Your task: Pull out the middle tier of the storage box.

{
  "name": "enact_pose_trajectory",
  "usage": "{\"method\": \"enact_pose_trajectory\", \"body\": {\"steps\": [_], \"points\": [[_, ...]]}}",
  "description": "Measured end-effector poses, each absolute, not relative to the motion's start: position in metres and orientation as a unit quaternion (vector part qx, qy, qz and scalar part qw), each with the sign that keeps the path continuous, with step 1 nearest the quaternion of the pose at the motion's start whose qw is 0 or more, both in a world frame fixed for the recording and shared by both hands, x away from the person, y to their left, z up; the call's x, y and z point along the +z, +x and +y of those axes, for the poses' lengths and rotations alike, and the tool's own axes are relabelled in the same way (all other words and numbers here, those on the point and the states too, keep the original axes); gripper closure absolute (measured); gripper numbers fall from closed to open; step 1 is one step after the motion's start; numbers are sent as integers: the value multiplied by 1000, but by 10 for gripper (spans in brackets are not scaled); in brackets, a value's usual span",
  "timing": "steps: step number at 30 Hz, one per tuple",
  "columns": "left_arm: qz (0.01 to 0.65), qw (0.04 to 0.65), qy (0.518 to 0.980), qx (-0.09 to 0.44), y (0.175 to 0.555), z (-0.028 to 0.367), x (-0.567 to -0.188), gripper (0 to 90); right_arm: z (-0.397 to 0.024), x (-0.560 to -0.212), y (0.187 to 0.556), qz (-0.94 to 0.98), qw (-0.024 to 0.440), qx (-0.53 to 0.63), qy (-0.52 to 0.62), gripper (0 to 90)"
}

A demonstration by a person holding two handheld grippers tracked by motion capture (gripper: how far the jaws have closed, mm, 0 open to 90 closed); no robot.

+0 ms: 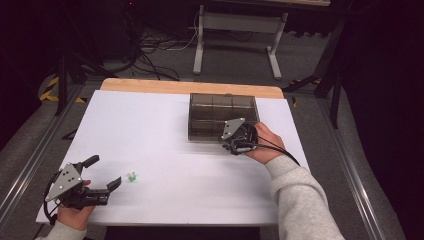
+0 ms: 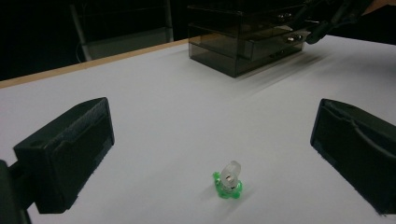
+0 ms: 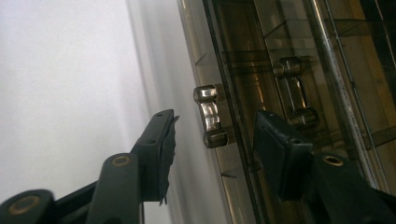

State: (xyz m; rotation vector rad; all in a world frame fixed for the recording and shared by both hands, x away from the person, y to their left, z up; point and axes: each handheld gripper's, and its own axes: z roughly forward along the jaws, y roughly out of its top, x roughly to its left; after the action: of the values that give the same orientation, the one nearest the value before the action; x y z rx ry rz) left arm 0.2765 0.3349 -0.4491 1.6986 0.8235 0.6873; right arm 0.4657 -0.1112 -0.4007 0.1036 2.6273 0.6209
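Left gripper (image 1: pixel 106 172) sits at the table's (image 1: pixel 165 150) near-left corner, jaws spread wide, nothing between them. Small green-and-clear piece (image 1: pixel 132 176) lies on the white top just beside its fingertips, at about 3 o'clock from them in the high view; in the left gripper view the piece (image 2: pixel 228 180) is dead ahead between the jaws, close in, standing tilted. The left hand is far the nearer to it.

Smoky drawer box (image 1: pixel 223 116) sits toward the far edge, right of centre. Right gripper (image 3: pixel 212 140) is at the box's front face, jaws half spread, straddling a drawer's metal handle (image 3: pixel 209 116) without touching. Handle's long axis runs along the drawer front, roughly 12 to 6 in the right gripper view, lying across the gap. Likely next: pinch handle, pull.
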Motion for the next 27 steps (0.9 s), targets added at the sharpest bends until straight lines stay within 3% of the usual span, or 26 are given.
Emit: {"method": "enact_pose_trajectory", "body": {"steps": [14, 17, 27], "points": [[348, 536, 713, 287, 277, 335, -449, 5, -102, -413, 472, 955, 226, 192, 23, 609], [349, 538, 712, 286, 277, 334, -449, 5, -100, -414, 473, 954, 235, 183, 25, 673], [348, 538, 713, 286, 276, 335, -449, 5, -99, -412, 470, 954, 243, 174, 16, 691]]}}
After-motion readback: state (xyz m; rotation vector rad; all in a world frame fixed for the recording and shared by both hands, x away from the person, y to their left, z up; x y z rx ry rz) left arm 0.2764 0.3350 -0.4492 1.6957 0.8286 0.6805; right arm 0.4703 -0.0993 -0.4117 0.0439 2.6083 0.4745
